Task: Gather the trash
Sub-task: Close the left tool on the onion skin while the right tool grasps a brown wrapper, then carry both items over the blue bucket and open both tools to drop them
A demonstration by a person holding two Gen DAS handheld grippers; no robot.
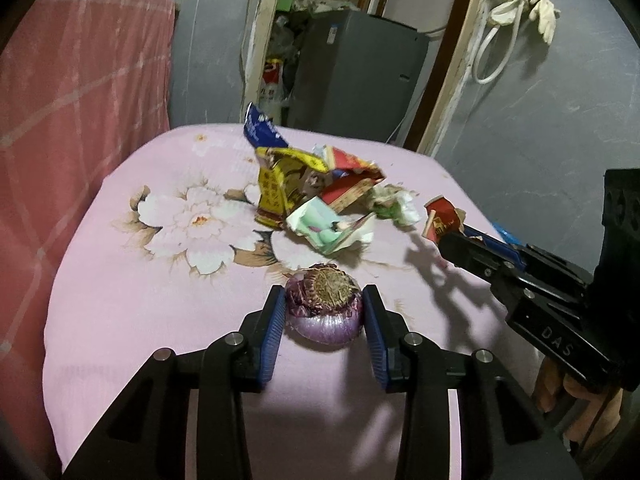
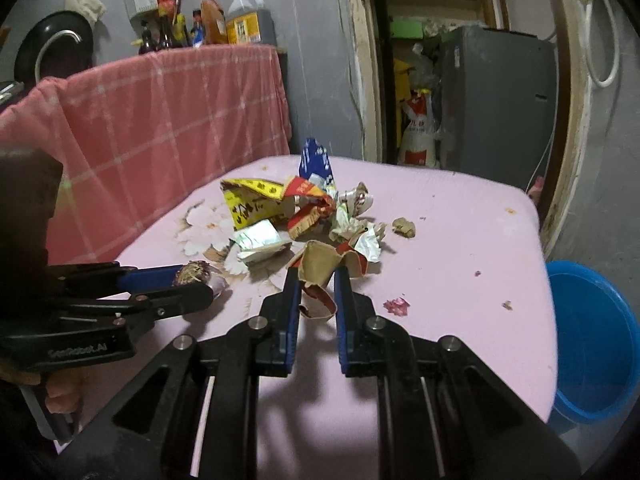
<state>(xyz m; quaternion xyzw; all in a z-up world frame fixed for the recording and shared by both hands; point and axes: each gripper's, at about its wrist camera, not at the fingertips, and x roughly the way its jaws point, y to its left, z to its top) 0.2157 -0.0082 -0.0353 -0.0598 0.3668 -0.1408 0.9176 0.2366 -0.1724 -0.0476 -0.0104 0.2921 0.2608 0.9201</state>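
Observation:
My left gripper [image 1: 324, 300] is shut on a purple onion [image 1: 325, 308], root end up, just above the pink flowered cloth [image 1: 160, 300]; it shows in the right wrist view too [image 2: 196, 274]. My right gripper [image 2: 316, 276] is shut on a torn red-and-brown wrapper [image 2: 320, 268]; in the left wrist view it holds that wrapper [image 1: 442, 222] at the right. A pile of crumpled wrappers [image 1: 316, 192] lies mid-table, also in the right wrist view [image 2: 288, 212].
A blue bucket [image 2: 596, 344] stands on the floor right of the table. Small scraps [image 2: 396, 305] and a brown lump [image 2: 404, 227] lie on the cloth. A red checked cloth [image 2: 160, 128] covers a counter at left. A grey fridge [image 1: 356, 68] stands behind.

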